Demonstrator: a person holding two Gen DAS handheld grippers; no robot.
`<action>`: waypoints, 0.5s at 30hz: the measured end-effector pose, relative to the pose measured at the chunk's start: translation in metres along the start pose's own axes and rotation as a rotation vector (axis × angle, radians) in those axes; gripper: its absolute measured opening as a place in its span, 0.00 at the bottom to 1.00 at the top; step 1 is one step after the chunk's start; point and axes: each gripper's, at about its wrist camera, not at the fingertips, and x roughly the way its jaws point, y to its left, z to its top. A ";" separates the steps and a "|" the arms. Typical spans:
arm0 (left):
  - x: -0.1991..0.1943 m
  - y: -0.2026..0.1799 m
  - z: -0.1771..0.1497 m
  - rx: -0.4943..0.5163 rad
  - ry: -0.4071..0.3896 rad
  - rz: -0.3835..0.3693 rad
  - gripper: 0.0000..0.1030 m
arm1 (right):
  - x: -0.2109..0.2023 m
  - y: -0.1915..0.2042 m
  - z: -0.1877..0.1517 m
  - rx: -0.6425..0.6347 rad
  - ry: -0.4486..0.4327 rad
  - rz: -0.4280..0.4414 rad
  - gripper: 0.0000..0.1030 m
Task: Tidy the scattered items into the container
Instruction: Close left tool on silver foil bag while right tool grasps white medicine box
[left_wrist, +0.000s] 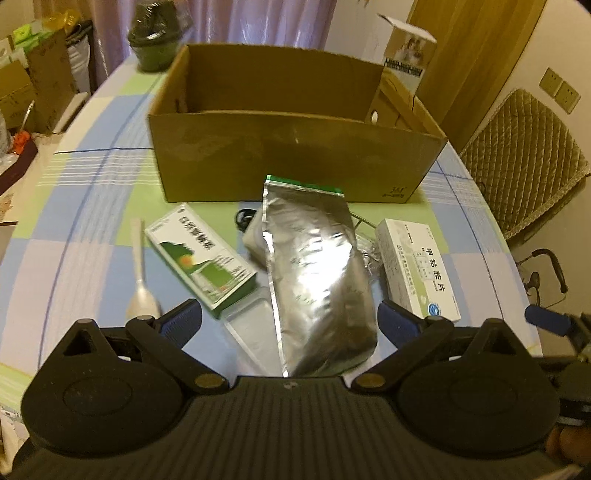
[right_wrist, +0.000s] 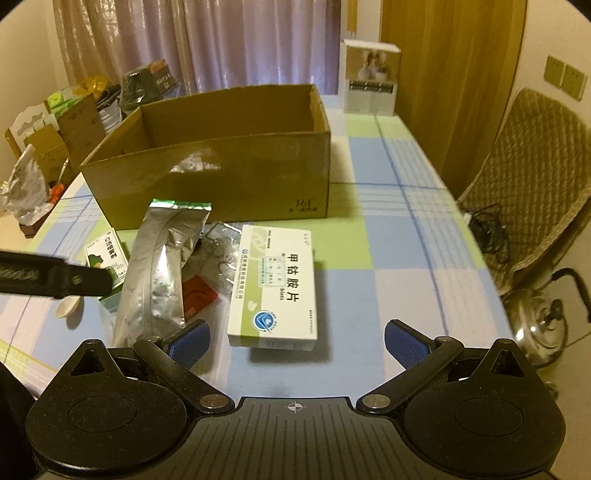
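left gripper (left_wrist: 290, 325): i read its blue-padded fingers as spread wide apart, nothing between them; it hovers over the near end of the silver pouch.
right gripper (right_wrist: 297, 341): fingers likewise wide apart and empty, with the near end of the white box in front of the gap.
cardboard box (right_wrist: 207, 184): the container; open top, standing on the table behind the scattered items. i see no items on the part of its floor that shows. a small print on its front corner reads roughly "361", with smaller text i cannot read.
white box (right_wrist: 275, 288): flat on the table to the right of the pouch; large chinese characters "甲钴胺片", a round blue logo, green band. the smaller print is too fine to read.
green box (left_wrist: 201, 254): flat, left of the pouch; green and white with chinese lettering, too blurred for me to read.
silver pouch (left_wrist: 314, 280): foil bag with a green top strip, lying between the two boxes over a clear plastic sheet.
white spoon (left_wrist: 140, 284): on the cloth left of the green box.
tablecloth (right_wrist: 388, 236): checked in blue, green and pale lilac.
room: pale curtains (right_wrist: 221, 44) behind the table, a quilted chair (right_wrist: 532, 177) at its right, a metal kettle (right_wrist: 539, 328) on the floor.
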 end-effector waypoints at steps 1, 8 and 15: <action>0.005 -0.002 0.004 -0.001 0.014 -0.004 0.94 | 0.003 -0.001 0.001 -0.001 0.002 0.003 1.00; 0.033 -0.010 0.025 -0.024 0.090 -0.015 0.93 | 0.022 -0.007 0.005 0.008 0.012 0.033 1.00; 0.059 -0.017 0.034 -0.025 0.151 -0.014 0.93 | 0.036 -0.012 0.004 0.008 0.024 0.055 1.00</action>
